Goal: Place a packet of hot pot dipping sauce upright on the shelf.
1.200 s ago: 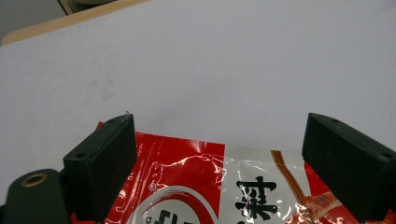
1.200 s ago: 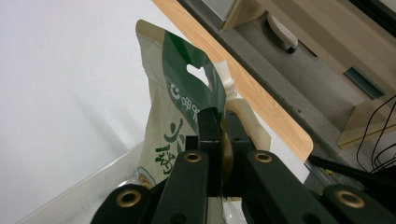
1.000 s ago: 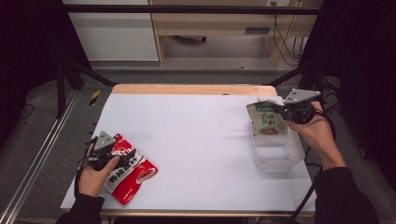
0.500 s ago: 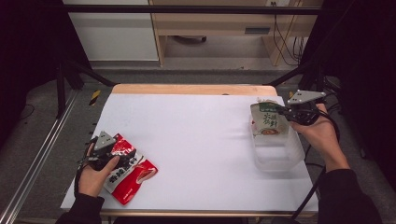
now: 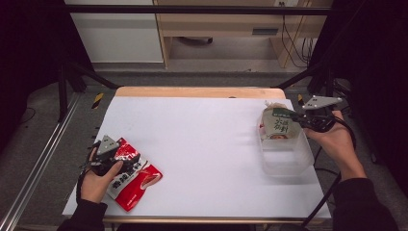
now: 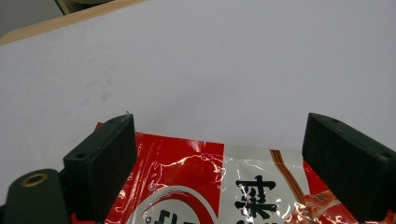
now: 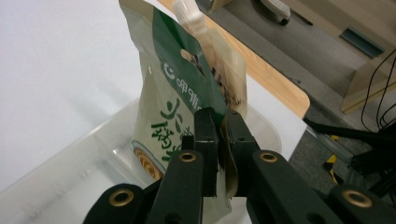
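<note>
A green and beige stand-up pouch (image 5: 278, 126) hangs upright over a clear plastic container (image 5: 286, 161) at the table's right edge. My right gripper (image 5: 294, 117) pinches the pouch's side edge. In the right gripper view the pouch (image 7: 180, 107) edge sits between the nearly closed jaws of that gripper (image 7: 223, 126), which have just eased open slightly. At the front left a red and white snack packet (image 5: 137, 185) lies flat. My left gripper (image 5: 124, 155) rests over its top end. Its jaws (image 6: 224, 140) stand wide apart astride the packet (image 6: 196, 186), not pressing on it.
The white table top (image 5: 202, 144) spreads between the two hands, with a wooden edge (image 5: 197, 91) at the back. Black frame bars and a metal rail (image 5: 33, 173) run along the left side. Cables hang at the far right.
The right gripper has shifted slightly with the green pouch, which now hangs a little lower over the container. The left hand and red packet have stayed put.
</note>
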Action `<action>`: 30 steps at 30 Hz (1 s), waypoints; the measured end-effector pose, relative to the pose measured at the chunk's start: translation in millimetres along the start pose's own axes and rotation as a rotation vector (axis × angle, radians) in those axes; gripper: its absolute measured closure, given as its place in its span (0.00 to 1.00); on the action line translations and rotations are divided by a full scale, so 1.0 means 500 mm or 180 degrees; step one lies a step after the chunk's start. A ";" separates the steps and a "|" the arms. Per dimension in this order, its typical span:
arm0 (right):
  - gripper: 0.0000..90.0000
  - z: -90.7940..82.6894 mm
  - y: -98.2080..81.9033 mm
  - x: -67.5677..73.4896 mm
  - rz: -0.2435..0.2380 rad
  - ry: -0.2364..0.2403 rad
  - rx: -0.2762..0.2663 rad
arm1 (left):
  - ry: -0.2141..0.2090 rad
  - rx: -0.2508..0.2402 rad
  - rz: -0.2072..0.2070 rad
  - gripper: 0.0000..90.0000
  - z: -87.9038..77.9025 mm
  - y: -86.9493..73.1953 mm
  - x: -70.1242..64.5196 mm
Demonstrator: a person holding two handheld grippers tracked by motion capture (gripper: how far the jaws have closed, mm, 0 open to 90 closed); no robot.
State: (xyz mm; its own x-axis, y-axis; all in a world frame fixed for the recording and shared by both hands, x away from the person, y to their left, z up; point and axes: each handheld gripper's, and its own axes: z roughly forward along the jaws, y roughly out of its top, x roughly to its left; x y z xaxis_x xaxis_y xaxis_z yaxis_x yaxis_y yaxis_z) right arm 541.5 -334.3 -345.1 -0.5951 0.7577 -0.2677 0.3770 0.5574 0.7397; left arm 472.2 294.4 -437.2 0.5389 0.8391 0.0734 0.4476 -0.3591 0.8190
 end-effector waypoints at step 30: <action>0.33 -0.007 -0.028 0.010 0.0283 -0.0227 -0.0006 | 0.0005 0.0012 0.0011 0.11 0.001 0.000 -0.002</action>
State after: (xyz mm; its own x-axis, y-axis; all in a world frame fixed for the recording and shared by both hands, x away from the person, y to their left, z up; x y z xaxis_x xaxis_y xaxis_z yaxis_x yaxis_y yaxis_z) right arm 530.7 -339.7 -354.6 -0.5074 0.8264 -0.2442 0.4246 0.4864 0.7637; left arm 472.0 293.4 -437.8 0.5394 0.8385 0.0771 0.4483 -0.3634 0.8167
